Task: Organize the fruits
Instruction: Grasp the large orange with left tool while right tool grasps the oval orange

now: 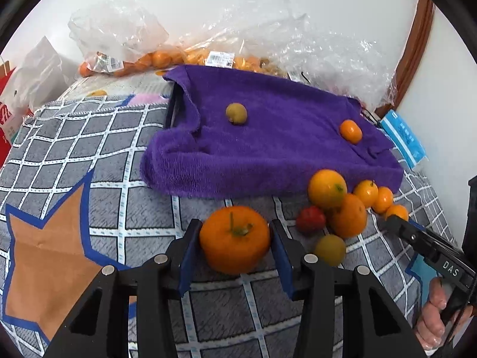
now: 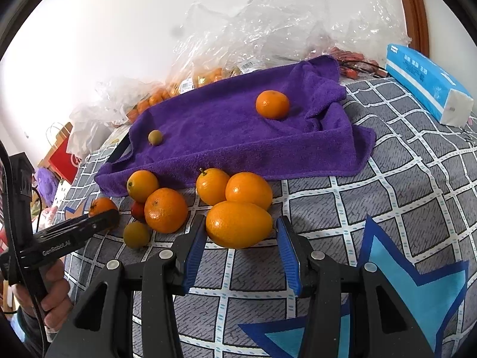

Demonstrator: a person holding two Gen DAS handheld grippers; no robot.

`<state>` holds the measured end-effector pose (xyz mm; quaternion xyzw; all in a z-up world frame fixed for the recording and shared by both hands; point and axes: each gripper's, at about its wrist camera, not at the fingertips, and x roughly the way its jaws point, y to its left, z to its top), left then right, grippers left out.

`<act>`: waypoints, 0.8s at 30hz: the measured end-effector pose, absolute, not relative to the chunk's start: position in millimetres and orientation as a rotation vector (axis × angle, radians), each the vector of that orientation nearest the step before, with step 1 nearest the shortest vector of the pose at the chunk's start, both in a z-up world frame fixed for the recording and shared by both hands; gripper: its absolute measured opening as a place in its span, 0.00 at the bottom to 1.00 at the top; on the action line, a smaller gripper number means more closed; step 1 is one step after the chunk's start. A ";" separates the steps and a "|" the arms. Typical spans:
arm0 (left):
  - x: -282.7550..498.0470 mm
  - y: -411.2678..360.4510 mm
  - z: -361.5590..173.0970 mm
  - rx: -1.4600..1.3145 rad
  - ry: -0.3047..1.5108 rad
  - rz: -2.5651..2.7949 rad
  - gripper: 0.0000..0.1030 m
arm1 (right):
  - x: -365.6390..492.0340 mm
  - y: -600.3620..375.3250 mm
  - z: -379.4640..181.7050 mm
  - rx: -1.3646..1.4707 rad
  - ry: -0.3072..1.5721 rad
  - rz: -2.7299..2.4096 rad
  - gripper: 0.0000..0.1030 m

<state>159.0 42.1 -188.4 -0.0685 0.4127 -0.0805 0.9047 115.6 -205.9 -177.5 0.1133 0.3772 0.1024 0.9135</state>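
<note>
Bright, even daylight; soft shadows; strong fisheye warp w/ dark corners.

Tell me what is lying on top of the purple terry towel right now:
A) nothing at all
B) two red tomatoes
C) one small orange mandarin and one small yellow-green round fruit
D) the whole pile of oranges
C: on the purple terry towel lie only a small orange mandarin and a small yellow-green round fruit; the other loose fruit sits on the checked cloth in front of it.
</note>
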 end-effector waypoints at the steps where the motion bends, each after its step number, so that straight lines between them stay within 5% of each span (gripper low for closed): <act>1: 158.5 42.9 -189.2 -0.148 0.846 -0.171 0.42 | 115.9 -205.9 -177.4 0.235 0.778 0.211 0.46; 24: 148.5 49.4 -189.3 -0.220 0.815 -0.228 0.41 | 112.2 -196.3 -175.3 0.165 0.765 0.187 0.46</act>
